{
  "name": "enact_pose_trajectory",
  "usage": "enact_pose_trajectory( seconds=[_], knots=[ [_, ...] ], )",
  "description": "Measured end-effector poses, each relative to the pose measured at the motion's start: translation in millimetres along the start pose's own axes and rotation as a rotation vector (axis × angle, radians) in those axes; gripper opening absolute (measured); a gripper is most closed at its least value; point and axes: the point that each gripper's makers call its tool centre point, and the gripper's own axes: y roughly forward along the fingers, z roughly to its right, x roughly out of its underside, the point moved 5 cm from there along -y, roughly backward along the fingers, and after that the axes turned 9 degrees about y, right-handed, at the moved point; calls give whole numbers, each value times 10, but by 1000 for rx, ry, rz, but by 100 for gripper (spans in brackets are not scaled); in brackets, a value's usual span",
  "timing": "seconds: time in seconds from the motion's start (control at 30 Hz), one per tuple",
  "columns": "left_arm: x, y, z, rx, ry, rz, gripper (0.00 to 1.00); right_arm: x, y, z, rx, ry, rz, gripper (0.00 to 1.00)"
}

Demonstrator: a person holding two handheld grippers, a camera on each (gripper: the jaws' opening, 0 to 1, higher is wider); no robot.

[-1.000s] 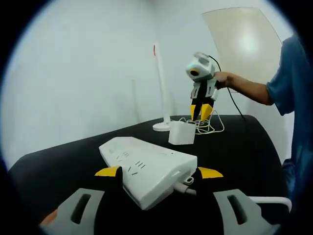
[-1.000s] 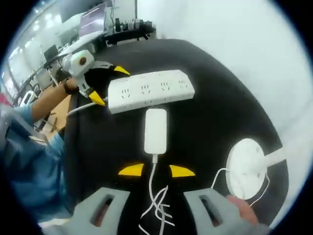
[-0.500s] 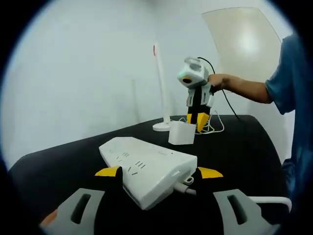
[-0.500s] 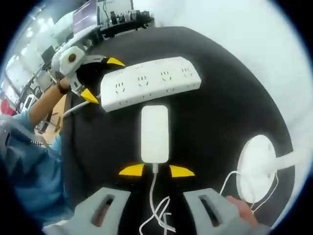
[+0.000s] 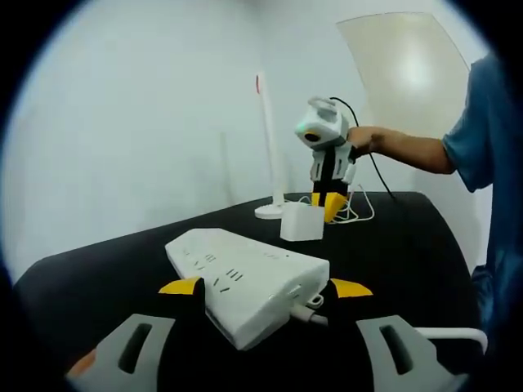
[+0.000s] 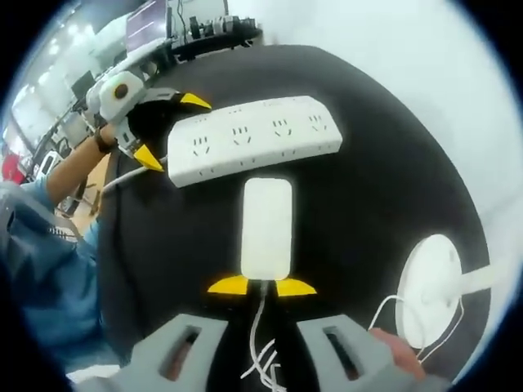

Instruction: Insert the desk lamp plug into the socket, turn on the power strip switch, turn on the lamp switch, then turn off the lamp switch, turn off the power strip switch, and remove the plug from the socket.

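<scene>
While the black tabletop carries everything I need, nothing on it is connected yet, so by my reckoning the whole sequence lies ahead. Biggest of the task's things is the white power strip, lying flat with its sockets facing up and all of them bare; my left tool straddles one end of it, yellow tips on either side, near where its cord leaves. Whether those tips press the casing or merely flank it, I cannot tell. Next in size is the desk lamp, its round base well off to one side in the right gripper view and its thin stem rising against the pale wall in the left gripper view. Just beside the strip, apart from it, lies the lamp's white plug block, long and flat. My right tool sits at the block's cord end, its tips drawn close around the thin cord where that meets the block, seemingly clenched there. Plugging in, both switches on and off, and unplugging all remain; the first job is carrying the block over to a socket.
</scene>
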Motion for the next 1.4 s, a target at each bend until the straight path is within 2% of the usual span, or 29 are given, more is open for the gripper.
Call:
enact_pose_trajectory(
  seconds=[0.37,0.6,0.93,1.4],
  knots=[
    [1,-1,6,-1,-3,0,58,49,-1,-34,5,12,73,7],
    [7,1,5,-1,-5,1,58,19,10,-11,32,-13,88,6],
    [15,5,-8,-5,-3,-1,57,-9,17,-39,-6,13,121,6],
    [21,4,-21,-5,-3,-1,57,-62,-31,-9,-17,26,166,6]
  ],
)
